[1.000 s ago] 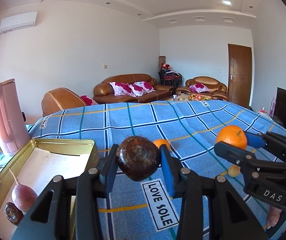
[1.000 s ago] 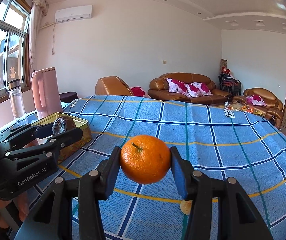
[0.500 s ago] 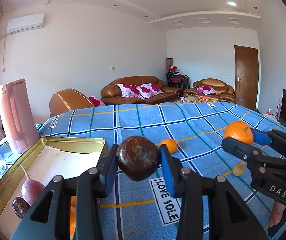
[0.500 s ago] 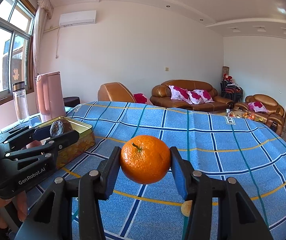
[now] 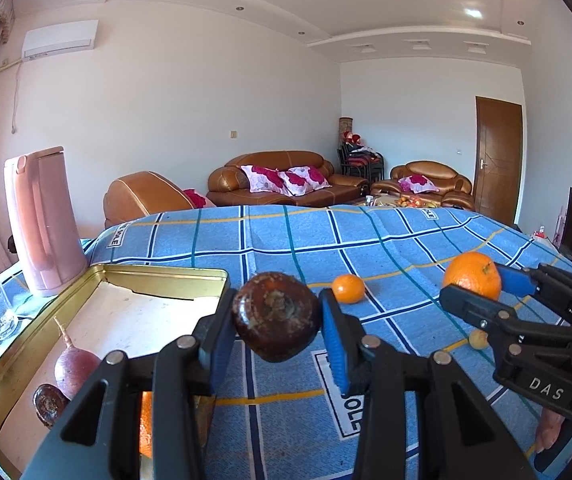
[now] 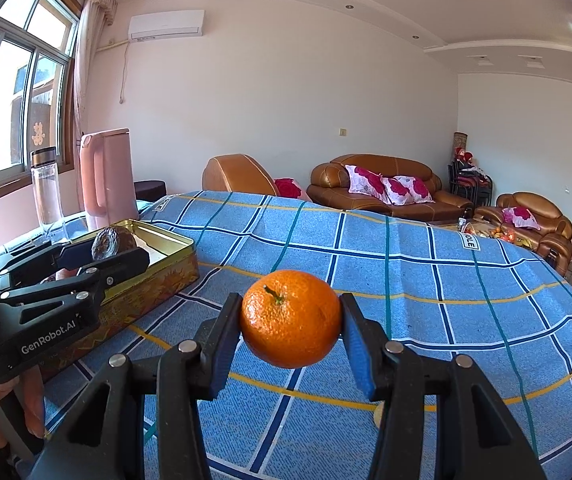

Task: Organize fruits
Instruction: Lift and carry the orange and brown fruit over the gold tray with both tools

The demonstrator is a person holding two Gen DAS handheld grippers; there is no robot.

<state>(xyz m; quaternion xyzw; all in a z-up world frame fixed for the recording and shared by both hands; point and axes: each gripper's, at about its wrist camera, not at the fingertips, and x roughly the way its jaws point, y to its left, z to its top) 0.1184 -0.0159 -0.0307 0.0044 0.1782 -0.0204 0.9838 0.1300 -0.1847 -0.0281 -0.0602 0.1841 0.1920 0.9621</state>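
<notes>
Both sets of jaws are clamped and loaded: the left gripper (image 5: 277, 322) pinches a dark, wrinkled passion fruit (image 5: 276, 316), the right gripper (image 6: 290, 320) squeezes a bright orange (image 6: 290, 318), each fruit carried clear above the blue checked surface (image 5: 385, 248). Compared with a second ago, the grips haven't budged, but the gold tin (image 5: 166, 276) at the surface's left edge now shows more fully ahead of the left gripper, and the passion fruit hangs just beside its right rim. That looks like a drop-off lining up. Already in the tin: a purple fruit (image 5: 74, 368) and another dark one (image 5: 48, 402) at the near end. Out on the surface, a small orange (image 5: 348, 289) and a tiny yellow fruit (image 5: 477, 339) wait their turn.
</notes>
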